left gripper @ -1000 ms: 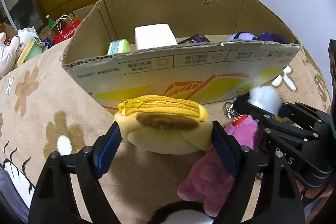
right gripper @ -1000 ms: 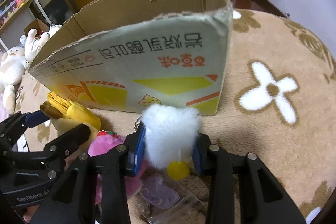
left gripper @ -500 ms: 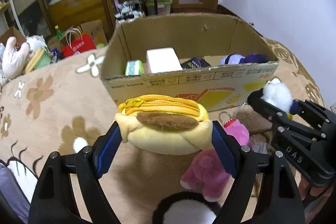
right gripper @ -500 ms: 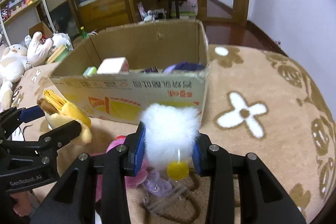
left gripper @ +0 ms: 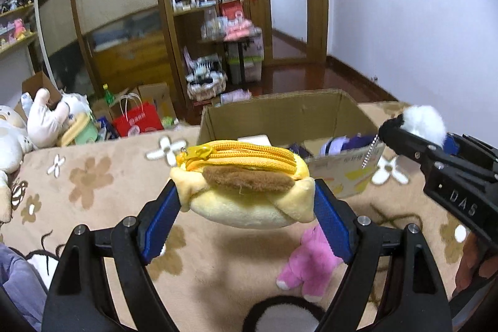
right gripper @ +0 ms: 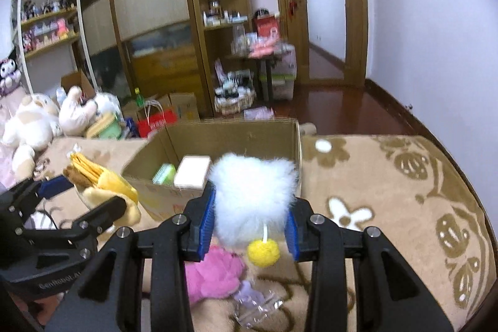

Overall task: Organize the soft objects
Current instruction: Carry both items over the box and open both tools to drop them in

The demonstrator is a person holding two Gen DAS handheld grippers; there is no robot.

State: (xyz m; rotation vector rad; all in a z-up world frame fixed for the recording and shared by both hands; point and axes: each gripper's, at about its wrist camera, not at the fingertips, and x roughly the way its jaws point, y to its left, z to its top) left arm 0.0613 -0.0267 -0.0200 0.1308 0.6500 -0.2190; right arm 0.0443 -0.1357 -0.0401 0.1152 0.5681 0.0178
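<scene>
Gripping yellow zippered plush pouch [left gripper: 246, 185], fluffy white pom-pom [right gripper: 252, 204], seemingly keychained

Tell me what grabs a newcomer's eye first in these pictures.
The yellow plush zip pouch is clamped in the left gripper, lifted above the beige flowered blanket. Beside it, the right gripper grips a white fluffy pompom. Behind both sits the open cardboard box, partly filled.

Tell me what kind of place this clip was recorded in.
Probably a lived-in home room, perhaps a bedroom or playroom: a flower-patterned blanket underfoot, plush toys piled at the side, wooden shelves crowded with bottles and trinkets, and a door to a hallway.
</scene>
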